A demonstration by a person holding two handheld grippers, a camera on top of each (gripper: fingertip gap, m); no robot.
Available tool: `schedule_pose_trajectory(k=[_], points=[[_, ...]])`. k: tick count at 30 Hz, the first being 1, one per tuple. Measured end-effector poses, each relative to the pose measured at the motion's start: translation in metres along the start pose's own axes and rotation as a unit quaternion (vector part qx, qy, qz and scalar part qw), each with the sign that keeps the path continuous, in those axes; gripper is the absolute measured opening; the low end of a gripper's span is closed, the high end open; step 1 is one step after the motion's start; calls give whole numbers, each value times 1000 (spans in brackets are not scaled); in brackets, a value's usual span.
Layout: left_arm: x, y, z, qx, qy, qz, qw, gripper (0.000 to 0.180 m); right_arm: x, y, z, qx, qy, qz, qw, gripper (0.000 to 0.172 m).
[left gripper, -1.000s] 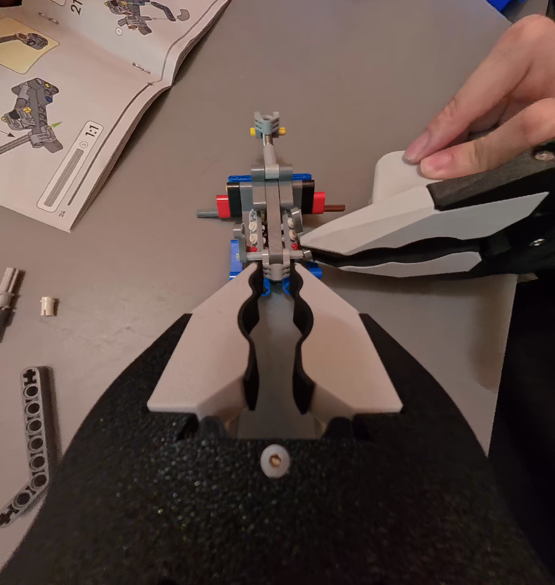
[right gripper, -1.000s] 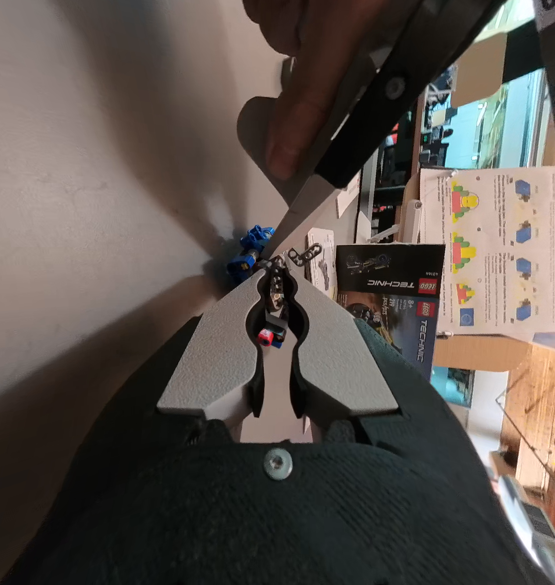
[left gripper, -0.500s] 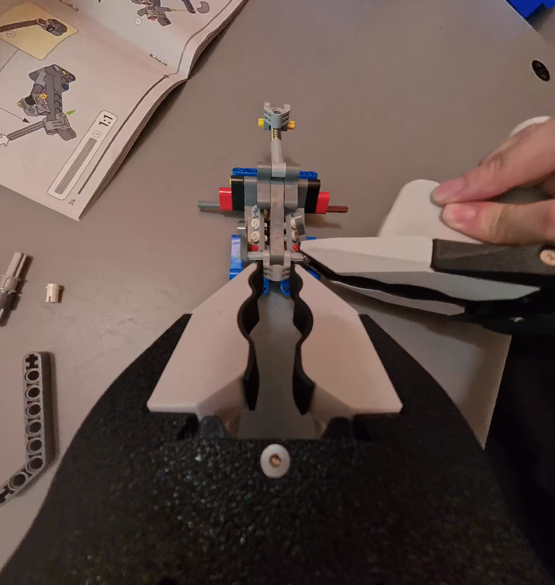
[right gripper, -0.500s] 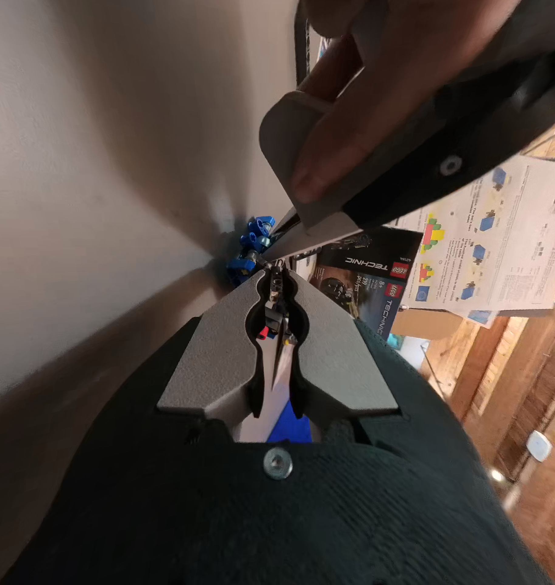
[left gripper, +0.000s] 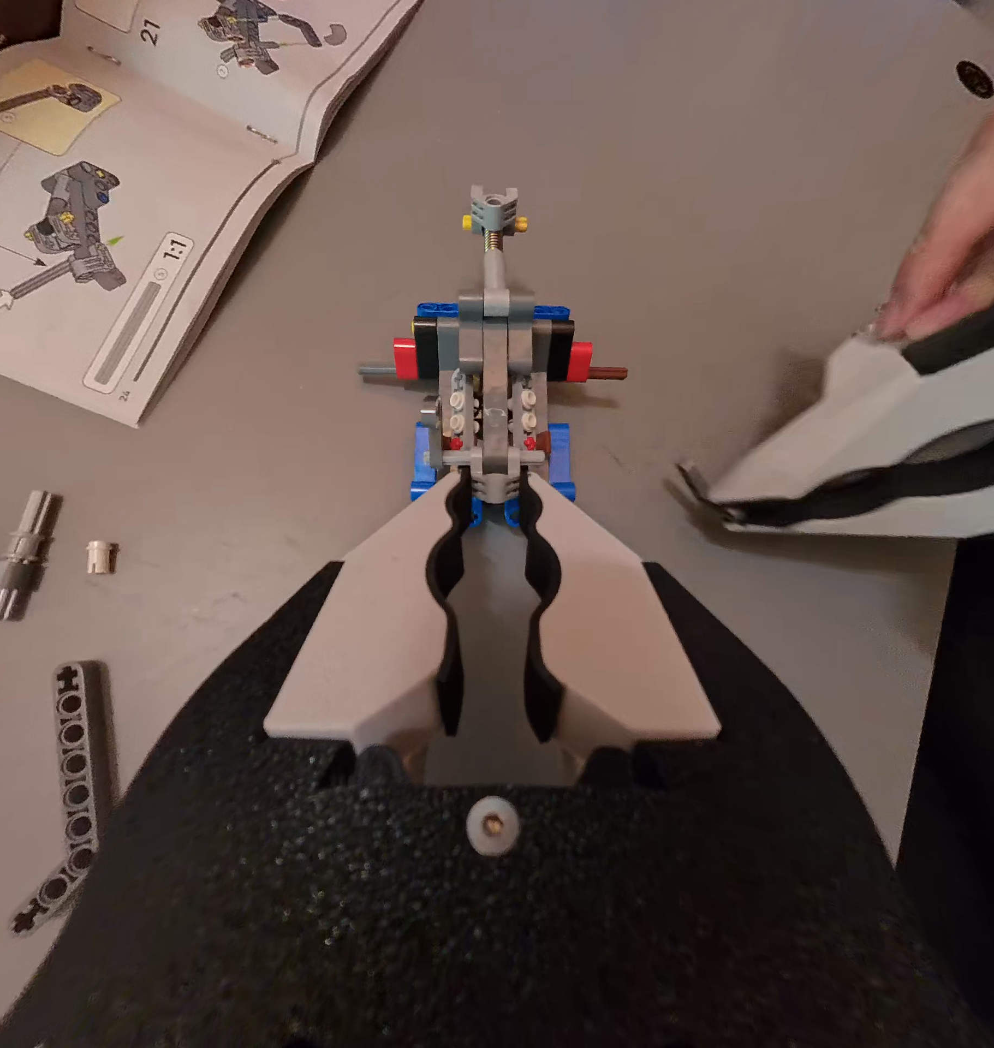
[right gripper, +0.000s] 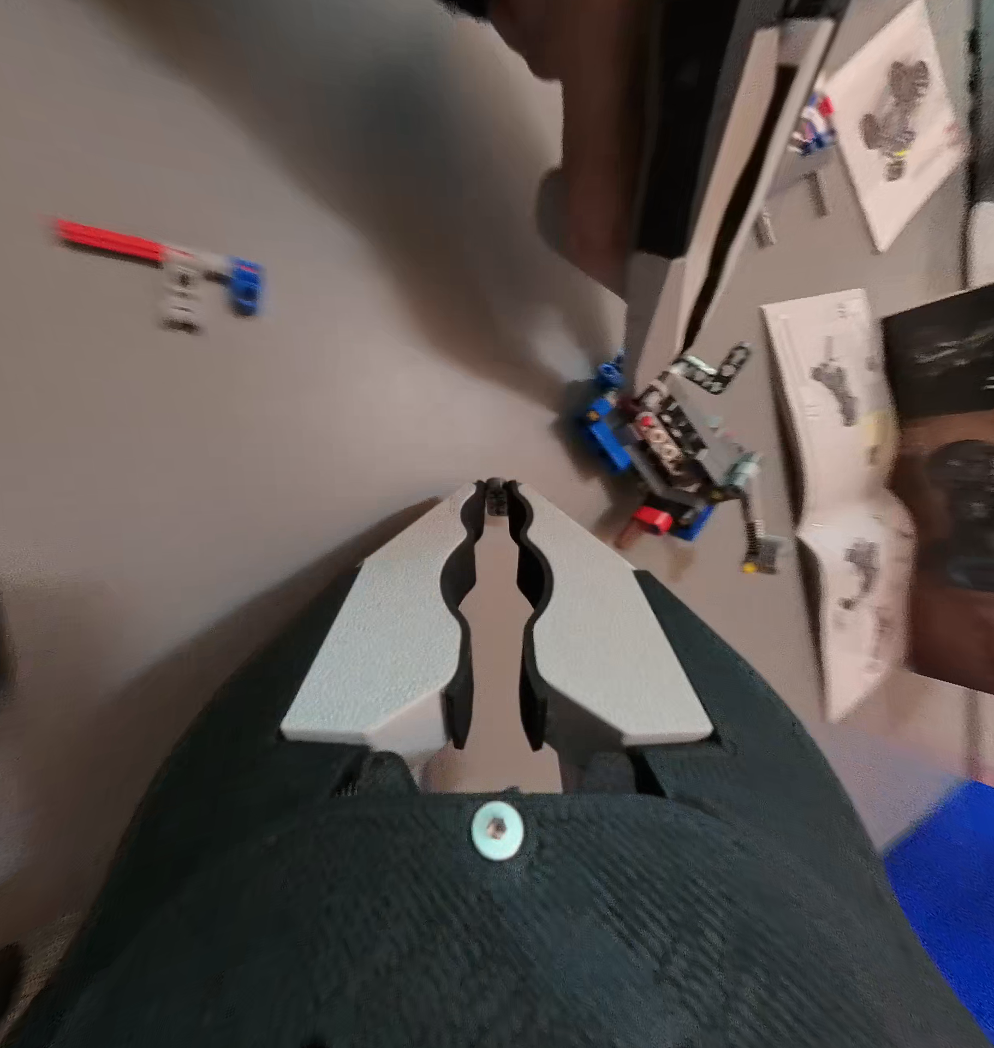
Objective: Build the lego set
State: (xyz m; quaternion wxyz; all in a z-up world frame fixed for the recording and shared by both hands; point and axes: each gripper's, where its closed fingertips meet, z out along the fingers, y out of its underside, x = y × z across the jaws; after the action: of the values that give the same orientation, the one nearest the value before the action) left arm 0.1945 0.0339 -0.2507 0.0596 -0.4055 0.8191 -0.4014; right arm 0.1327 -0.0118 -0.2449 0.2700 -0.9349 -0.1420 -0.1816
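The left gripper [left gripper: 493,492] is clamped on the near grey end of the brick model [left gripper: 491,391] standing on the grey table [left gripper: 710,170], while the right gripper [right gripper: 497,494], well off to its side, pinches a small black piece [right gripper: 495,502].

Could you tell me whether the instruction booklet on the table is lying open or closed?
Open. The booklet lies flat on the grey table with two illustrated pages spread either side of its stapled centre fold.
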Motion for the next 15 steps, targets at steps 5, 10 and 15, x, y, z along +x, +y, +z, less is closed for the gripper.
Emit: schedule_pose_trajectory(k=[5,10,15], points=[[0,0,0,-3,-4,7,1000,13,-35,3,2,-7,-106,18,994,5],[0,1,0,-3,-6,12,1000,13,-38,-7,12,32,-134,43,989,14],[0,1,0,-3,-3,14,1000,13,-38,-1,7,36,-144,-13,989,15]])
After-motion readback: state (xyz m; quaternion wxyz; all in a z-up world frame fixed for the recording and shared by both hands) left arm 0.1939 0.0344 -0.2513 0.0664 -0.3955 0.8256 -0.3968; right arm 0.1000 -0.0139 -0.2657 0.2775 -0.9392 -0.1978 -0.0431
